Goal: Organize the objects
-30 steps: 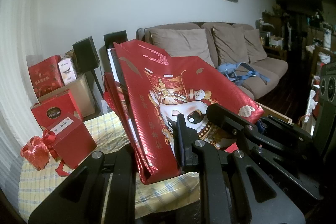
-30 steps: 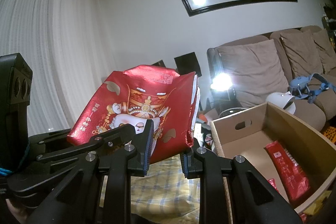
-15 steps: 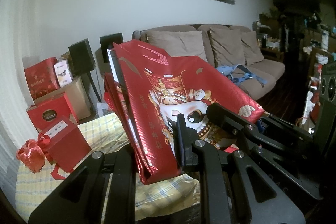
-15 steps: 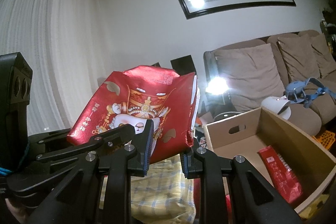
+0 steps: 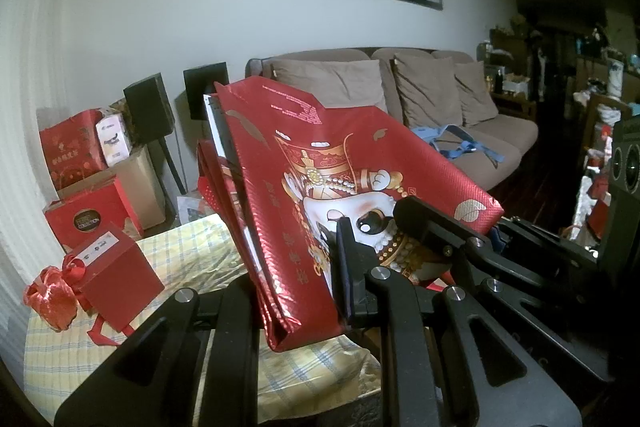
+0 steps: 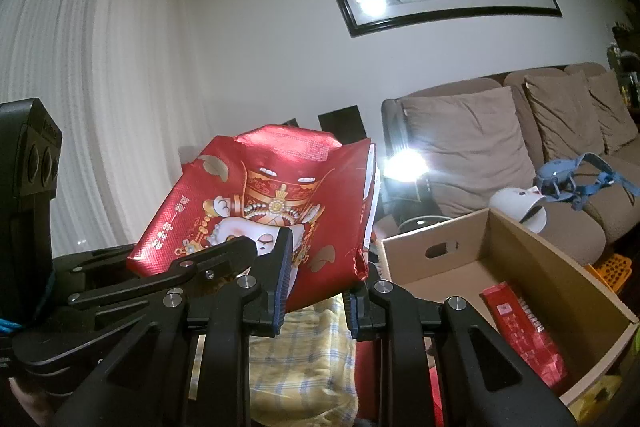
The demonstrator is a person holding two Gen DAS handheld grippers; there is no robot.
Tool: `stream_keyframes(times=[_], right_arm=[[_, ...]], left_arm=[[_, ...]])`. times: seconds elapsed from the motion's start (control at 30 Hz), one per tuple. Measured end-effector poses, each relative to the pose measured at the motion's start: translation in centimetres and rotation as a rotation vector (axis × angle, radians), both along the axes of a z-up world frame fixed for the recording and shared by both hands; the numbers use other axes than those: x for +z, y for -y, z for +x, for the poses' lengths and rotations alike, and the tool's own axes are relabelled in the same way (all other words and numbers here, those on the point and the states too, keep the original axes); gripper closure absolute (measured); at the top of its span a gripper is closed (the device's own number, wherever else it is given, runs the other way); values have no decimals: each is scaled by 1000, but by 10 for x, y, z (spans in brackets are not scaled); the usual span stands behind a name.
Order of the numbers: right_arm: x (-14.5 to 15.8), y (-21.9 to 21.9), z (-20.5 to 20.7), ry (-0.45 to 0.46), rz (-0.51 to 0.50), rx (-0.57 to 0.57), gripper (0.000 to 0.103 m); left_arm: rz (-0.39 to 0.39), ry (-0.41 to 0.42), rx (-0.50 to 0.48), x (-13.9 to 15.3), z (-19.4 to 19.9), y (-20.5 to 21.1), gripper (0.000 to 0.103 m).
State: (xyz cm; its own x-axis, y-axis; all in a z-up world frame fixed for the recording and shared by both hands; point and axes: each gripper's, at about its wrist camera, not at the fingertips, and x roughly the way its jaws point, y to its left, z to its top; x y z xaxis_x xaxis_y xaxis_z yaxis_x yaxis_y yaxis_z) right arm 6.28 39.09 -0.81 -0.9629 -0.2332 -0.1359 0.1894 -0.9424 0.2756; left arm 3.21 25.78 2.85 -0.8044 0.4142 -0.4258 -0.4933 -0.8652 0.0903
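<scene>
- My left tool (image 5: 296, 291) and my right tool (image 6: 316, 287) both clamp the red gift bag (image 5: 340, 195), held tilted in the air over the worktop (image 5: 192, 251).
- A red ribboned box (image 5: 114, 281) sits at the worktop's left edge.
- Beyond, an open cardboard box (image 6: 532, 267) holds a red packet (image 6: 524, 335).
</scene>
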Motion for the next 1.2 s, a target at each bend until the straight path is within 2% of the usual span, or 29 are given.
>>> stream_keyframes(times=[1.2], right_arm=[[2, -15, -4, 35, 19, -39, 81]], left_arm=[[1, 40, -38, -2, -9, -23, 87]])
